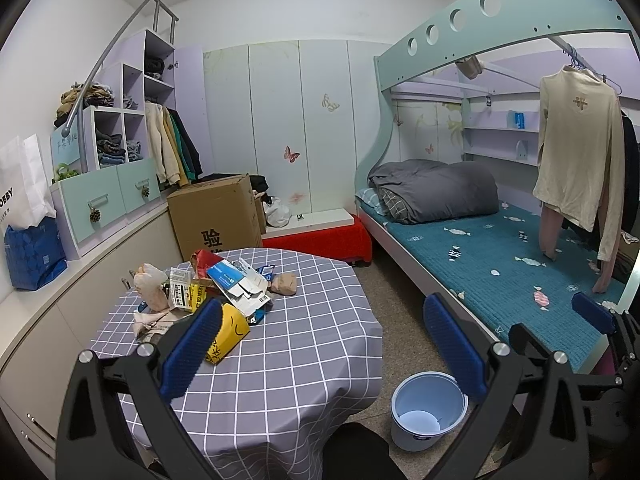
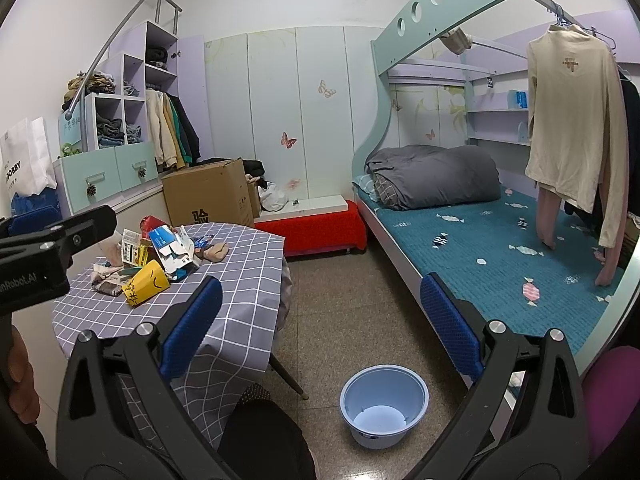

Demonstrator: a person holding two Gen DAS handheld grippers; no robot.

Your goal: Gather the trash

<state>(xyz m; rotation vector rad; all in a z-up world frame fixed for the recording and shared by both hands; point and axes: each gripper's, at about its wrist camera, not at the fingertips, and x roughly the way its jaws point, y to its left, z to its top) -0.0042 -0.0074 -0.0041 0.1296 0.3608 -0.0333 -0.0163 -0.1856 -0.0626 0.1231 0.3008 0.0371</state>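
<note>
A heap of trash [image 1: 208,292] lies on the round table with a grey checked cloth [image 1: 288,340]: a yellow paper cup [image 1: 228,334], torn blue-and-white cartons [image 1: 240,284], crumpled brown paper [image 1: 286,283] and wrappers. The heap also shows in the right wrist view [image 2: 160,256]. A light blue bin [image 1: 428,410] stands empty on the floor right of the table, seen too in the right wrist view [image 2: 382,404]. My left gripper [image 1: 320,344] is open and empty above the table's near side. My right gripper [image 2: 320,320] is open and empty over the floor.
A bunk bed with a teal mattress [image 1: 500,264] fills the right side, with clothes hanging [image 1: 576,152] over it. A cardboard box [image 1: 216,216] and a red-covered bench [image 1: 320,240] stand behind the table. A counter with drawers [image 1: 104,200] runs along the left wall.
</note>
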